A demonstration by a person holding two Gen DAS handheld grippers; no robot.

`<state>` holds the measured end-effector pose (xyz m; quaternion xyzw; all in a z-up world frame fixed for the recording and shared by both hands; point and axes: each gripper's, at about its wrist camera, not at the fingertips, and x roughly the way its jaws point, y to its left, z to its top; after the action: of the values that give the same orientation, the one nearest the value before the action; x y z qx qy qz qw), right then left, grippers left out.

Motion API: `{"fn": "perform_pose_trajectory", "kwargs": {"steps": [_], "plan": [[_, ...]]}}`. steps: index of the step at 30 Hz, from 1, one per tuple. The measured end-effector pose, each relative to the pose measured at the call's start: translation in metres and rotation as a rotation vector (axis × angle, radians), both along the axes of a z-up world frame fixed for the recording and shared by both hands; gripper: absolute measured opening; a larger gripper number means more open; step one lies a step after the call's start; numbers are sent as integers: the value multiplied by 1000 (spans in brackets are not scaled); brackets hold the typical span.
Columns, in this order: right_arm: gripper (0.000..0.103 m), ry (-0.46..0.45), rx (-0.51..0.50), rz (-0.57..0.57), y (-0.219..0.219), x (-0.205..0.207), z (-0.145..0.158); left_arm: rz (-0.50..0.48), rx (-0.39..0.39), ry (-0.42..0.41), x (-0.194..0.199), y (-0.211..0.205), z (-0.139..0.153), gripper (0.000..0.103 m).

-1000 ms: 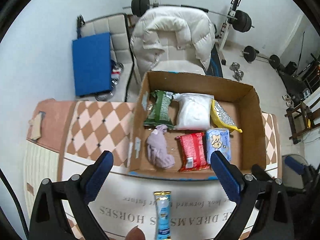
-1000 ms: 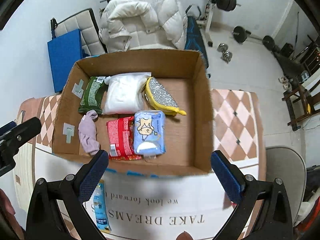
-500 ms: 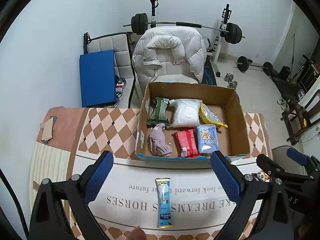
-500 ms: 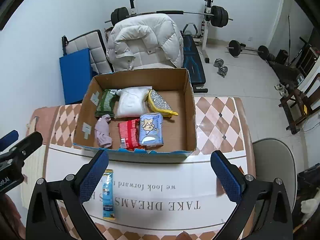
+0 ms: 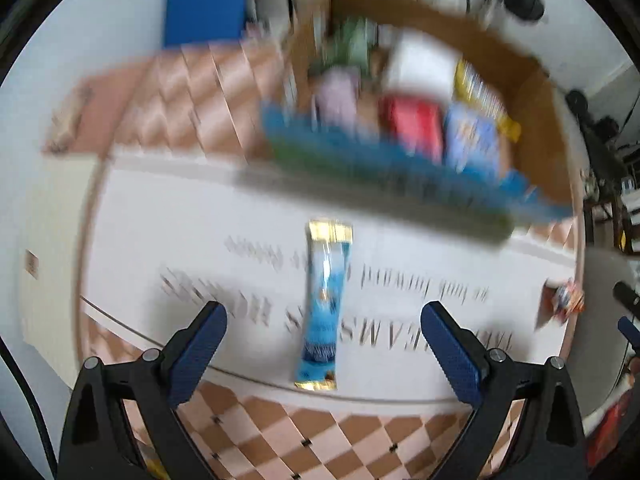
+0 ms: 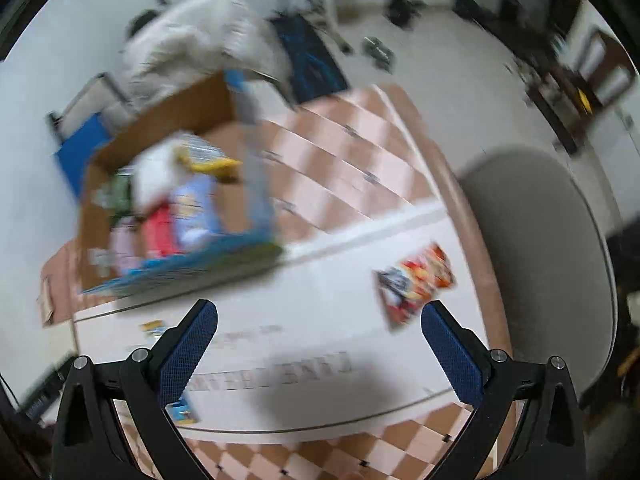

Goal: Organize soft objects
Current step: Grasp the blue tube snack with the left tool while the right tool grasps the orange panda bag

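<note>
A long blue snack packet lies on the white tablecloth, just ahead of my open, empty left gripper. A red and orange snack bag lies on the cloth ahead and to the right of my open, empty right gripper; it also shows at the right edge in the left wrist view. The cardboard box at the back of the table holds several soft packets, among them a red one and a light blue one. Both views are motion-blurred.
The table has a checkered brown cloth under a white printed one. A grey chair stands at the table's right side. A white jacket on a chair and gym weights sit beyond the box.
Both grippers have dropped lower and closer to the tablecloth. The left now faces the blue packet closely; the right has swung to the right, bringing the red snack bag into view.
</note>
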<state>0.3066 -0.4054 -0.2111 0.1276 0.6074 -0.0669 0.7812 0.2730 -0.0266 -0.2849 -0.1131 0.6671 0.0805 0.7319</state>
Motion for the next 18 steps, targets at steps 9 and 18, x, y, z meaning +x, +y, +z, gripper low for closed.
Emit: {"fn": "perform_pose_trajectory", "kwargs": {"steps": [9,18], "plan": [[103,201,45,-147,-75,1,-98,-50,-8,211,-6,-21,-98,71],[103,291,87,-211,-95,18,-154,-65,6,245,-11,-40,-119,41]]}}
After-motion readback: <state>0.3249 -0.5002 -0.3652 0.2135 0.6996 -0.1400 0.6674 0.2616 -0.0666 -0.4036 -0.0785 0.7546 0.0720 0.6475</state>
